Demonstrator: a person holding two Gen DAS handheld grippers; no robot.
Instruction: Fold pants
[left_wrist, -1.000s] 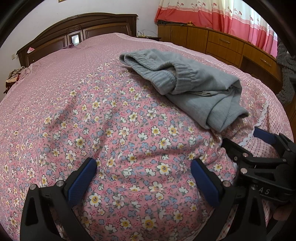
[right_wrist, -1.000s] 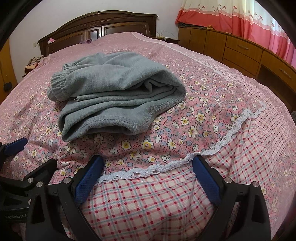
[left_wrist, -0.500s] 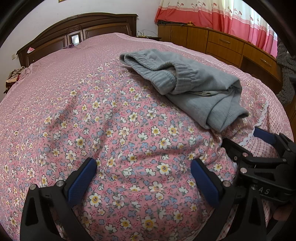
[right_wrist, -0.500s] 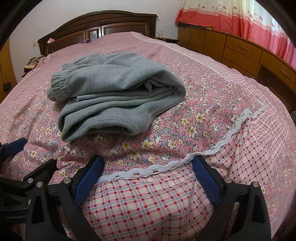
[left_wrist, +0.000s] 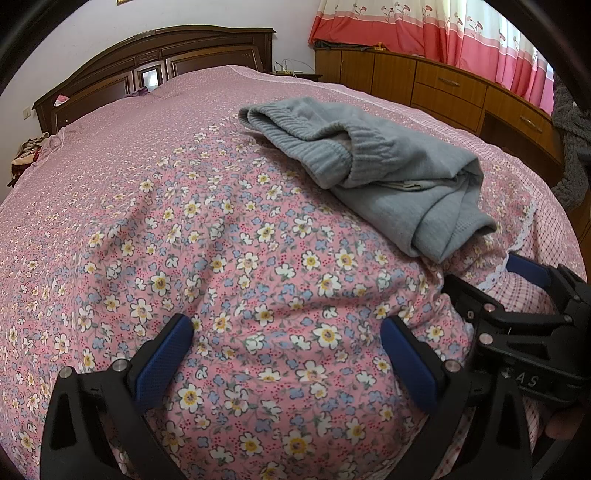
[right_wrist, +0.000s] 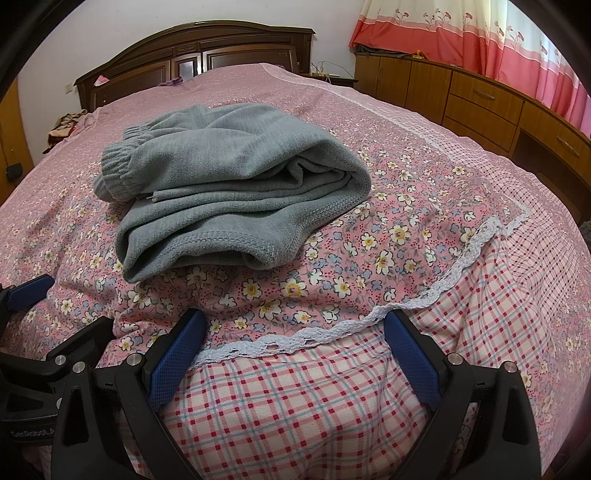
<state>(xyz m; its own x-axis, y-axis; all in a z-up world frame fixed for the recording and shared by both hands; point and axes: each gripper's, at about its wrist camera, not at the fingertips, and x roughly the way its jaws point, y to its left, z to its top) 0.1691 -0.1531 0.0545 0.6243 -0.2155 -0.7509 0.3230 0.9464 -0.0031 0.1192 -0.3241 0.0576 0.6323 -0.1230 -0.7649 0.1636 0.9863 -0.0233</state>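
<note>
Nothing's really moved since the earlier frames: both grippers parked low at the near edge, pants untouched.

Grey fleece pants (right_wrist: 229, 184) sit in a lumpy folded bundle on the pink floral bedspread (left_wrist: 221, 258), upper right of the left wrist view and centre-left of the right wrist view. Left gripper (left_wrist: 288, 360) and right gripper (right_wrist: 291, 354) both have their blue pads spread wide with nothing between them, well short of the fabric. Judging by the bundle, the fold looks basically done, if a bit sloppy. If tidying it, the person should probably pinch the hemmed edge nearest the cameras with both grippers, pull it square, and avoid snagging the white lace trim (right_wrist: 424, 295) underneath.
</note>
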